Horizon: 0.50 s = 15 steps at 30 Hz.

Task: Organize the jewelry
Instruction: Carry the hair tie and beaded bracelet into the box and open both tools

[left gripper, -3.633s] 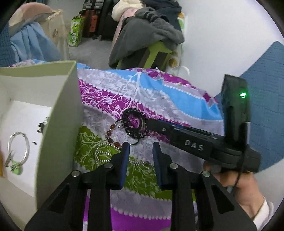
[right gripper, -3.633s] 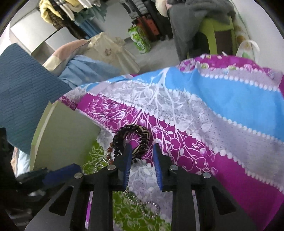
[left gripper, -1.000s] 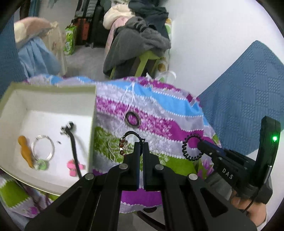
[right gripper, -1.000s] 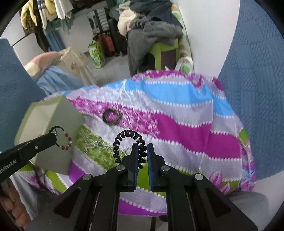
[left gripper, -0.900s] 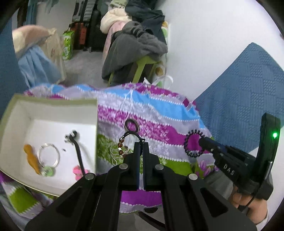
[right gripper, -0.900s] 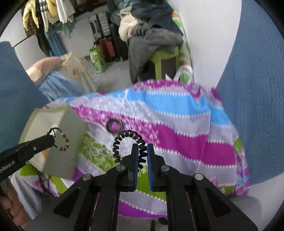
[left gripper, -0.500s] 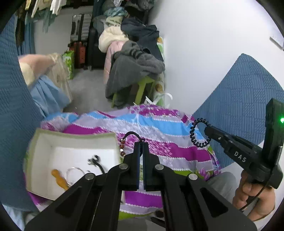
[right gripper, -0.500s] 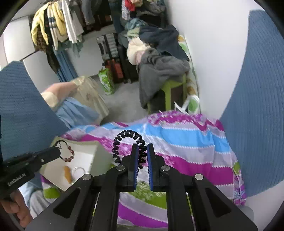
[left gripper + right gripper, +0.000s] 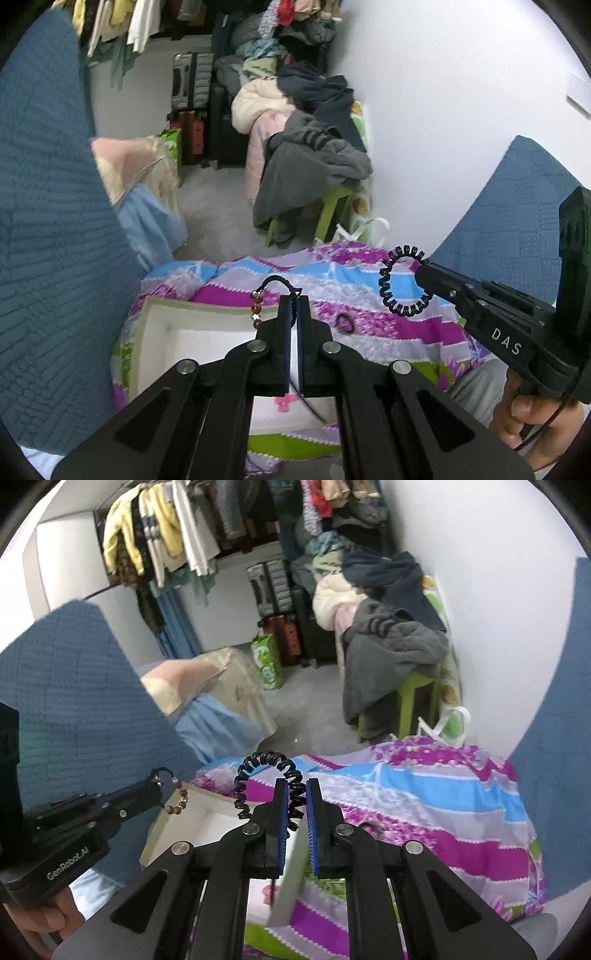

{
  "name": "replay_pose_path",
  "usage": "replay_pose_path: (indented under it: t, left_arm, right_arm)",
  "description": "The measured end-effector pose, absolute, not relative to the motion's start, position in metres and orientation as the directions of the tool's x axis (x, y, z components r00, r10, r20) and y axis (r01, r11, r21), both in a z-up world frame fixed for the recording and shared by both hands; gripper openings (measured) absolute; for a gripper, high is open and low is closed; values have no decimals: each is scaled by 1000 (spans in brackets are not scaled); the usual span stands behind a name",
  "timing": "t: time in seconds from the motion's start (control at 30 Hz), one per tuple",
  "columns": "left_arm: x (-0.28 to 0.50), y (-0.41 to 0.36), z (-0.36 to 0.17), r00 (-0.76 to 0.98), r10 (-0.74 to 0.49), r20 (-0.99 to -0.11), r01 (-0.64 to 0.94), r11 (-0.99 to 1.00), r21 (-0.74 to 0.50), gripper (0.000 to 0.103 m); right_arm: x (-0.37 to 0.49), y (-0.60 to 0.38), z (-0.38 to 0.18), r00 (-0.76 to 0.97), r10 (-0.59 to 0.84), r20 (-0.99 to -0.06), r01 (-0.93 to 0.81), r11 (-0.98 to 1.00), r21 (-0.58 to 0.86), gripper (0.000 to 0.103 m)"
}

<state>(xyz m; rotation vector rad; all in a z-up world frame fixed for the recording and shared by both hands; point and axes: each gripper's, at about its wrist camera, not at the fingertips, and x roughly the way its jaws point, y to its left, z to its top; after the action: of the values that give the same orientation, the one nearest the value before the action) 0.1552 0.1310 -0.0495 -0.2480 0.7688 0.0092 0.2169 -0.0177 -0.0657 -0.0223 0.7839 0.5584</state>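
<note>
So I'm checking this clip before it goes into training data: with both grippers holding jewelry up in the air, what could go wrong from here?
1. The beaded bracelet hangs from the left gripper by its thin black cord only; it might slip out.
2. The coiled black hair tie in the right gripper is springy and could pop free, landing outside the open box.
3. A dark ring lies on the patterned cloth and could be overlooked.

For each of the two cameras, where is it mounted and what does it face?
Left wrist: sits on the left gripper, shut on a beaded bracelet; faces down at the white box; the right hand shows.
Right wrist: sits on the right gripper, shut on a black coil band; faces the patterned cloth; the left hand shows.
Shared: box, cloth, both pieces, grey clothes pile.
</note>
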Motion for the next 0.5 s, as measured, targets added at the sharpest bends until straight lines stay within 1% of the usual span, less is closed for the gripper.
replay_pose_path:
  t: [0.13, 0.33, 0.5]
  left_arm:
    - [149, 156, -74, 696, -52, -717, -141, 968, -207, 2]
    - [140, 174, -114, 652, -53, -757, -166, 963, -210, 2]
    - [133, 185, -144, 616, -81, -783, -197, 947, -253, 2]
  right_arm:
    - [215, 7, -95, 517, 470, -716, -512, 840, 182, 8]
    - [210, 33, -148, 414, 453, -789, -546, 818, 183, 9]
    - [206, 40, -174, 371, 429, -824, -551, 816, 177, 9]
